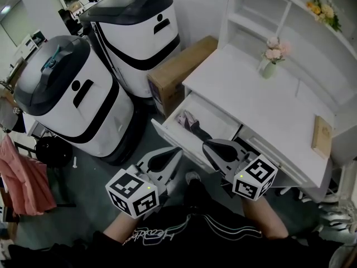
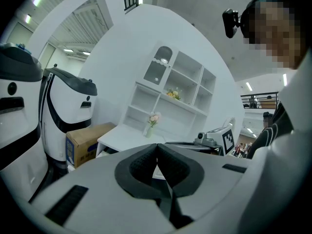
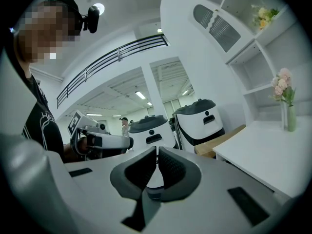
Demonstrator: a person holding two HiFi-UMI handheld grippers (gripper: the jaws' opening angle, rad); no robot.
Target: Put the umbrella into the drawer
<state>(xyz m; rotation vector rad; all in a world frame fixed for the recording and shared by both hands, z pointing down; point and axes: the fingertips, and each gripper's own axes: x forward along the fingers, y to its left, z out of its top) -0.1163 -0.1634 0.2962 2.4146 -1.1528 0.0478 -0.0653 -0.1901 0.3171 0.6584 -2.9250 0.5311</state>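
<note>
Umbrella [image 1: 193, 125], folded into a short dark and pink bundle, is seen lying inside the drawer [image 1: 167, 133], towards its left end. That drawer is pulled out from under the top of the white desk [image 1: 251, 102] and stands open. Just in front of the drawer's front edge, the left gripper [image 1: 177, 151] and the right gripper [image 1: 207, 146] are held side by side, near each other but apart, with their tips pointed towards the drawer. The jaws of the left gripper are closed together with nothing between the pads, and the jaws of the right gripper are likewise pressed together and empty. The umbrella is touched by neither gripper. On the desk top, a vase of pink flowers [image 1: 271, 56] is placed near the back, and a small wooden board [image 1: 322, 136] lies at the right end. Yellow flowers [image 1: 323, 9] are set on a shelf above. A cardboard box [image 1: 178, 71] is wedged beside the desk's left end, and two large white and black machines [image 1: 72, 102] stand beyond it on the floor.
</note>
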